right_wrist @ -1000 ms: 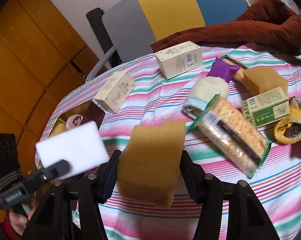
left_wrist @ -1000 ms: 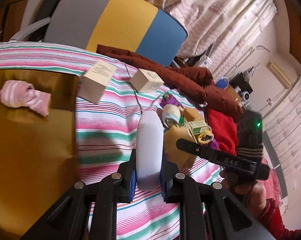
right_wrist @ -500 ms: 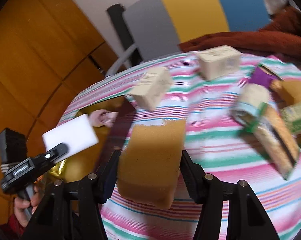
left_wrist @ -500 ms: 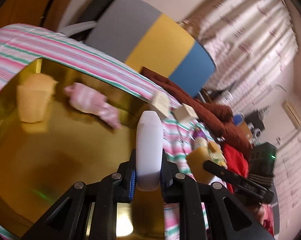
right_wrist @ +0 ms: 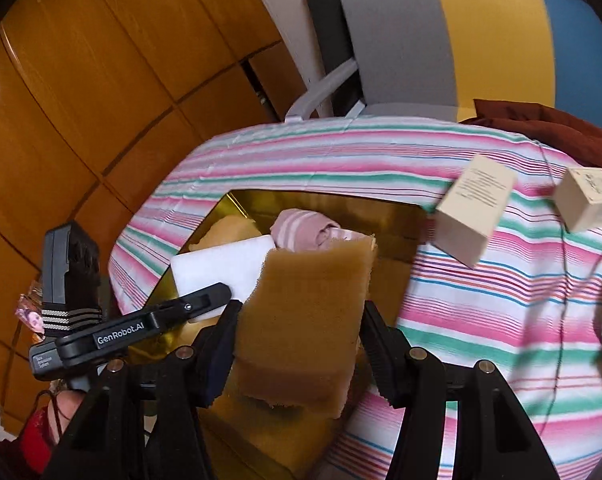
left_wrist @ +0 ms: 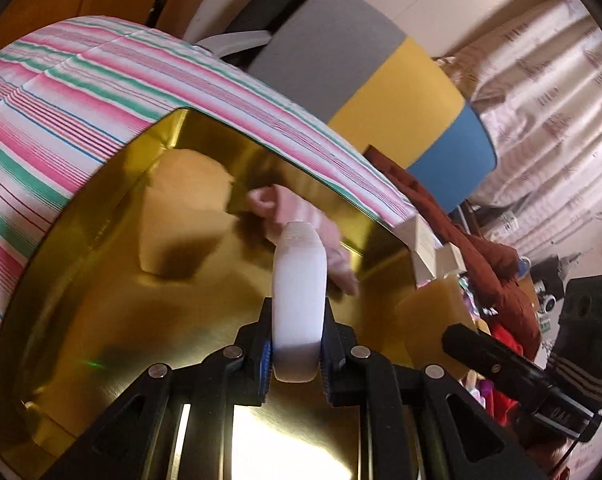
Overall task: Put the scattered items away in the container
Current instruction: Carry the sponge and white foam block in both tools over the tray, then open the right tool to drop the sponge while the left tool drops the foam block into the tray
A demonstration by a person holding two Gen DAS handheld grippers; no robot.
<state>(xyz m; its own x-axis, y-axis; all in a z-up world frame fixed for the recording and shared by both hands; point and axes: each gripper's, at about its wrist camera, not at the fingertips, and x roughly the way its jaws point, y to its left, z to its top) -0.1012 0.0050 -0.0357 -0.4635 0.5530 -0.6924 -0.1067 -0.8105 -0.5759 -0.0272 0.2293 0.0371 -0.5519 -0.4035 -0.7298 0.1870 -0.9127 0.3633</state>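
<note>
Grippers (left_wrist: 295, 354) (right_wrist: 297, 344) hover over tray (left_wrist: 101, 280), gripping 2 sponges.

My left claw (left_wrist: 295, 354), black matt plastic, pinches a smooth matt white foam block (left_wrist: 299, 304). My right claw (right_wrist: 297, 344) squeezes a rough, porous tan sponge (right_wrist: 305, 320). Tray (left_wrist: 101, 320) is glossy gold metal, mirror-like. Inside at 12 o'clock, a soft pink knit sock (right_wrist: 307, 232). Striped cloth (right_wrist: 481, 320) is woven, matt. Paper boxes (right_wrist: 473, 210) at 2 o'clock, matt.
</note>
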